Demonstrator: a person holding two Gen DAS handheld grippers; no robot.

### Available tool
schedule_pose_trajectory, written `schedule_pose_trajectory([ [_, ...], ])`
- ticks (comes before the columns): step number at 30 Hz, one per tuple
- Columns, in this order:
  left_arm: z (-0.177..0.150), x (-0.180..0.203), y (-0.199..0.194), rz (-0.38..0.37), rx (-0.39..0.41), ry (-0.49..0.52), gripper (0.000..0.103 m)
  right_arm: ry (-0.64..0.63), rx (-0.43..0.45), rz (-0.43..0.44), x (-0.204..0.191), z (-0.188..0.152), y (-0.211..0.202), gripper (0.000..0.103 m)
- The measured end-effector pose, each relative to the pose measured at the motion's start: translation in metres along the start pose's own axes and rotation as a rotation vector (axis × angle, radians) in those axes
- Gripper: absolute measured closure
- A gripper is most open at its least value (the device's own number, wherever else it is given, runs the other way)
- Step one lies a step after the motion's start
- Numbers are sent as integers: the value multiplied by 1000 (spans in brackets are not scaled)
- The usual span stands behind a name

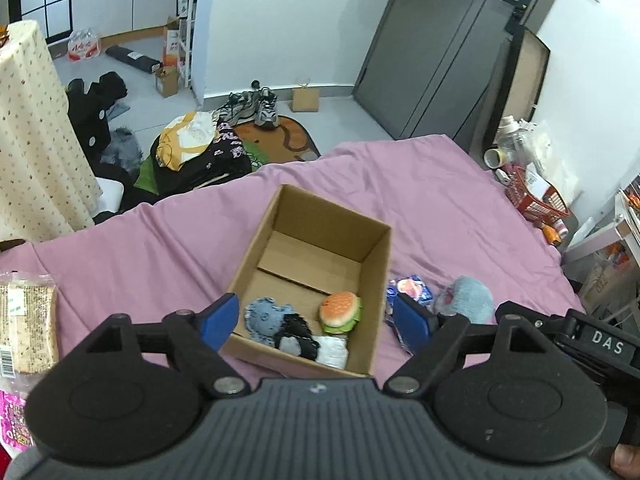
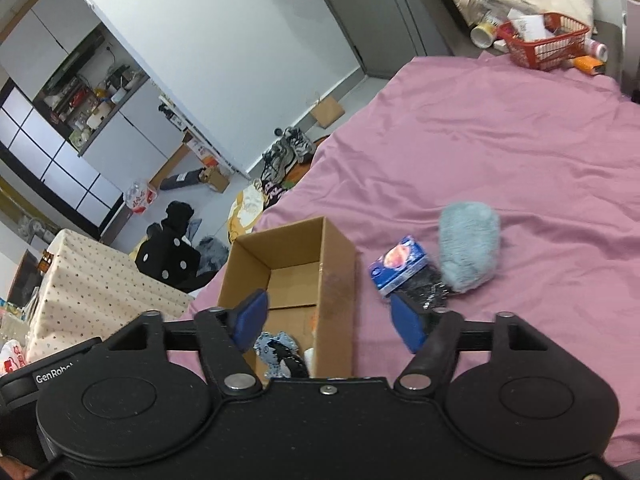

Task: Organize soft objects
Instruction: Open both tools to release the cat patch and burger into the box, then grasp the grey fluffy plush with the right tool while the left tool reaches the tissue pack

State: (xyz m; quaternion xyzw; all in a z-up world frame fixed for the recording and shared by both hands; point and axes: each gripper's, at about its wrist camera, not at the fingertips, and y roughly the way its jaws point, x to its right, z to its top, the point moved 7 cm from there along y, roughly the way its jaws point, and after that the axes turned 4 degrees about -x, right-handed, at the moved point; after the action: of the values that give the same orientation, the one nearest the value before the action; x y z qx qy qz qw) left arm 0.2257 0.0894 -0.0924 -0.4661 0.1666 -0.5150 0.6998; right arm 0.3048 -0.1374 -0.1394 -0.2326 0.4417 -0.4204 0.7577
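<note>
- Already the cardboard box point(image 1: 304, 264) on the bed point(image 1: 440, 200) holds a burger plush point(image 1: 340, 312), gathered as sorted
- Fluffy blue toy point(image 2: 468, 248) lies beside it, presumably next
- Left hand-held gripper point(image 1: 316, 320) and right hand-held gripper point(image 2: 330, 320) gape empty, ready

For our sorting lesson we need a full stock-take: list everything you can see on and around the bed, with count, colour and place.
Cardboard box: 1, brown, open, middle of the bed.
Burger plush: 1, orange and green, inside the box.
Blue-and-black soft toy: 1, inside the box, beside the burger.
White soft item: 1, inside the box, near corner.
Fluffy plush: 1, grey-blue, on the sheet, outside the box.
Blue packet: 1, blue with pink print, between box and fluffy plush.
Bed sheet: 1, pink.
Basket: 1, red, far edge of the bed.
Sneakers: 1 pair, grey, on the floor.
Left gripper: black, blue pads, open over the box.
Right gripper: black, blue pads, open.
</note>
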Motion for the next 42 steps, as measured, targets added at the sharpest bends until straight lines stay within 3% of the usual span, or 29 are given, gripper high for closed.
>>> schedule_pose_trajectory([
  [8, -14, 30, -15, 1, 28, 5, 9, 21, 35, 7, 26, 1, -20, 11],
  [27, -21, 88, -12, 38, 81, 68, 12, 97, 67, 61, 89, 10, -30, 12],
  [32, -21, 107, 3, 16, 83, 68, 18, 107, 61, 76, 106, 13, -27, 28],
  [38, -19, 123, 32, -6, 46, 53, 45, 131, 36, 79, 126, 19, -16, 47],
  [42, -18, 131, 54, 5, 19, 58, 56, 140, 17, 88, 134, 24, -7, 63],
])
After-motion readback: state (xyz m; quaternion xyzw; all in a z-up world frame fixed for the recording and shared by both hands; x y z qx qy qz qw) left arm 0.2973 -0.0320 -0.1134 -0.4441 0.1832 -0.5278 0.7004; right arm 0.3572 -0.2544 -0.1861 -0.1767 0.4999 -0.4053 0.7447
